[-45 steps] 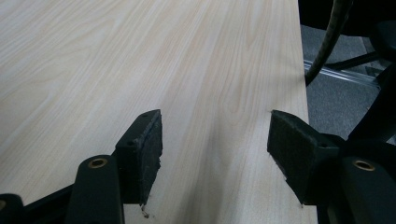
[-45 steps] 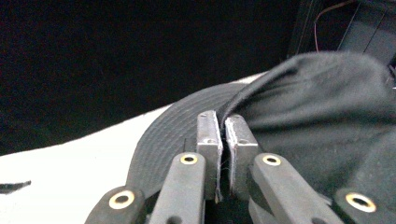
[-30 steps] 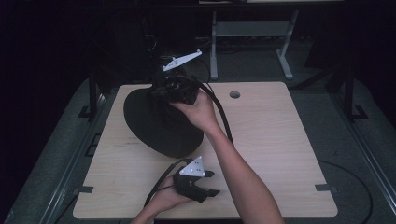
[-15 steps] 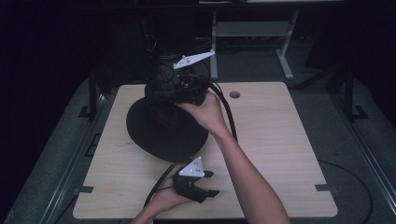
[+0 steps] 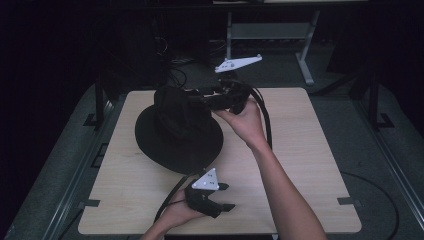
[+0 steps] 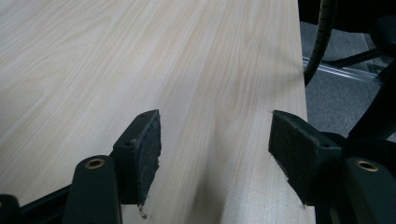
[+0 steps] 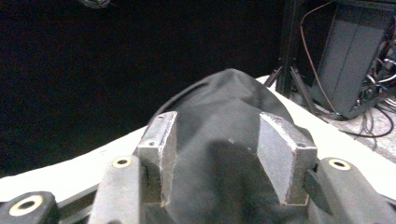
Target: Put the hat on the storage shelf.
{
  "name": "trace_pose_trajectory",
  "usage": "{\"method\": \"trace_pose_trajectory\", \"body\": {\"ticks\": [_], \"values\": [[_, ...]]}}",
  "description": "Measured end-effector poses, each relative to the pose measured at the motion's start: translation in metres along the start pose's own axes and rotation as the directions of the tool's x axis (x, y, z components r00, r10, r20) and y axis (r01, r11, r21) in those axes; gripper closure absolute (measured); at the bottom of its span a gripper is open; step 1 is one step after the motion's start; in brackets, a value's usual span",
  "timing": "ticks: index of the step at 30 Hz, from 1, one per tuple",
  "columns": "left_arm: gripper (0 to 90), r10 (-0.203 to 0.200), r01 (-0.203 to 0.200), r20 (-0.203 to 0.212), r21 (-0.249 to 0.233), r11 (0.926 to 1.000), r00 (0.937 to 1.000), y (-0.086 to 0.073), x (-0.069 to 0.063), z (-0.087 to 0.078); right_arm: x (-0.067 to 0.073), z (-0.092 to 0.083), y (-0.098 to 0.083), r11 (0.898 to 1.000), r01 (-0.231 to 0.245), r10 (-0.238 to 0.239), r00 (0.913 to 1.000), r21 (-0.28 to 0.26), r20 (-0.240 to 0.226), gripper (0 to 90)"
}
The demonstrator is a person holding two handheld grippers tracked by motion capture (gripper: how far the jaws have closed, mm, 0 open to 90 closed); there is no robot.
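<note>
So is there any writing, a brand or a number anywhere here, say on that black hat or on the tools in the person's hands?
None can be read.
Black hat: plain dark cloth, no label or logo shows.
Left gripper and right gripper: no print on the pads or the grey plates.
Wooden table: bare grain, no marks.

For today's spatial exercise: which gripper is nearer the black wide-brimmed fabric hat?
The right gripper: its jaws, just opening, straddle the hat's crown. The left gripper sits open near the table's front edge, apart from the brim.
</note>
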State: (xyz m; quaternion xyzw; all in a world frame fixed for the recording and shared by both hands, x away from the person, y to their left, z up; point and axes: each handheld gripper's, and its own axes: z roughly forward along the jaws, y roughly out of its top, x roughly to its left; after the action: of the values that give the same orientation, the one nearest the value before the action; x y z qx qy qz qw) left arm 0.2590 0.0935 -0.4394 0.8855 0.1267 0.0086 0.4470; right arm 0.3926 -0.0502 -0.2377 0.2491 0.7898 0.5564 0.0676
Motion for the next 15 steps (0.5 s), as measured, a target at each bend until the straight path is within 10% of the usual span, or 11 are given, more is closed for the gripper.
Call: {"method": "trace_pose_trajectory", "body": {"ticks": [15], "values": [[32.6, -0.003, 0.003, -0.006, -0.008, 1.0, 1.0, 0.0, 0.0, 0.001, -0.016, -0.044, -0.024, 0.999, -0.026, 0.027, 0.9974, -0.022, 0.067, 39.2]]}}
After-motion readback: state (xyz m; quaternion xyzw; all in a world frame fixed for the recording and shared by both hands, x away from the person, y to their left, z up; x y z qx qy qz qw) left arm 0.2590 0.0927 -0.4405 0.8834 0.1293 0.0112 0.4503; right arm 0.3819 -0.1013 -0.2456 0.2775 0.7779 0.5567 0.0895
